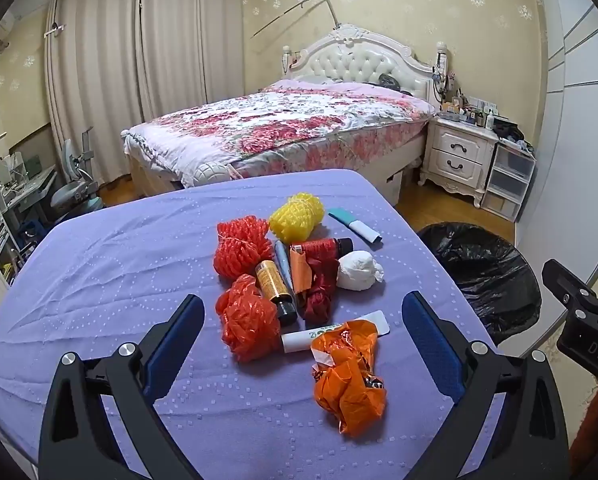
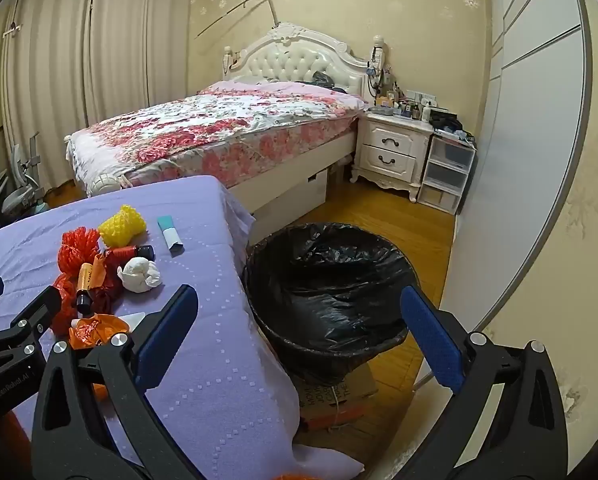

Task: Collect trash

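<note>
Your left gripper (image 1: pixel 303 336) hangs with fingers apart over the purple worktop (image 1: pixel 119 264); between them the white tube (image 1: pixel 299 338) lies crosswise beside the orange wrapper (image 1: pixel 349 384). Your right gripper (image 2: pixel 299 332), fingers apart, faces the black-lined bin (image 2: pixel 327 292).

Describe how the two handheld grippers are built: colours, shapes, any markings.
Both the left gripper and right gripper share one build: matte black angular linkage arms with triangular cutouts, silver round pivot bolts, and flat blue textured fingers. White lettering marks the black bodies, only partly legible. No cables or sleeves show.
</note>
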Demonstrator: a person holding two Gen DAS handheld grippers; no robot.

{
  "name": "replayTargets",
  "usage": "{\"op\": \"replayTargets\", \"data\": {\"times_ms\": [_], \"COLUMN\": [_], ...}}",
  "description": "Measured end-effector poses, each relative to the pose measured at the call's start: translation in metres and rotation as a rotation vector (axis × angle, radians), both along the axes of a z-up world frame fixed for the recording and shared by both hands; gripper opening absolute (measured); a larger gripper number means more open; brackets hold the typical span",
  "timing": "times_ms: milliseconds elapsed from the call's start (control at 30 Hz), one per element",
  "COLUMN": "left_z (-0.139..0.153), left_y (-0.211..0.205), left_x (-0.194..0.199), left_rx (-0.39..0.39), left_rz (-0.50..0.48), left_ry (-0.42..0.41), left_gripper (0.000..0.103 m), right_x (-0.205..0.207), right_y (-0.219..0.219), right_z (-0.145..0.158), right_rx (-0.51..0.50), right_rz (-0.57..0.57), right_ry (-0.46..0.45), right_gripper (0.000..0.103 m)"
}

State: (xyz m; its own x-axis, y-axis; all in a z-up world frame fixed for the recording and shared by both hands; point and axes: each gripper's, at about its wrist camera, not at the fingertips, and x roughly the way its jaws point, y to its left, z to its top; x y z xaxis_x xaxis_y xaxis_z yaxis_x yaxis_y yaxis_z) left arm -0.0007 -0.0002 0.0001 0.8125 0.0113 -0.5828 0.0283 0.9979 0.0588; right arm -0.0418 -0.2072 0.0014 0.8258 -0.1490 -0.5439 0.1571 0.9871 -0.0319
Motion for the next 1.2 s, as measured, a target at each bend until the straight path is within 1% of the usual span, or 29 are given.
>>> {"op": "replayTargets", "data": {"times_ms": [67, 100, 267, 300, 733, 1200], "left_z": [0.0002, 0.0, -0.0012, 0.0025, 0.0051, 0.0012], "left_y": [0.001, 0.0008, -0.0026, 0.0014, 0.0021, 0.0043], "left_x": [-0.0007, -0.0009, -0.0019, -0.0014, -0.0019, -0.0027], "left_rx": [-0.012, -0.011, -0.003, -0.019, -0.018, -0.024], "left_rz": [-0.004, -0.006, -0.017, 0.001, 0.003, 0.008], "left_ry": [-0.003, -0.001, 0.005, -0.001, 0.001, -0.003], "left_gripper": [0.096, 0.096, 0.096, 0.096, 0.096, 0.096], "right_x": [0.0014, -0.0018, -0.0025, -0.0026, -0.0045, -0.0054], "right_y": [-0.0005, 0.0003, 0.0, -0.0002, -0.002, -0.0042], "right_z": [-0.0004, 0.0007, 0.0011, 0.0012, 0.003, 0.0049], "right_rx": [-0.002, -0.006, -0.007, -0.007, -0.009, -0.011], "right_rz": [-0.001, 0.0, 0.0, 0.0, 0.0, -0.003], "right_ry": [0.001, -0.013, -0.014, -0.014, -0.015, -0.018], "right_gripper": [0.099, 0.099, 0.099, 0.099, 0.099, 0.099]}}
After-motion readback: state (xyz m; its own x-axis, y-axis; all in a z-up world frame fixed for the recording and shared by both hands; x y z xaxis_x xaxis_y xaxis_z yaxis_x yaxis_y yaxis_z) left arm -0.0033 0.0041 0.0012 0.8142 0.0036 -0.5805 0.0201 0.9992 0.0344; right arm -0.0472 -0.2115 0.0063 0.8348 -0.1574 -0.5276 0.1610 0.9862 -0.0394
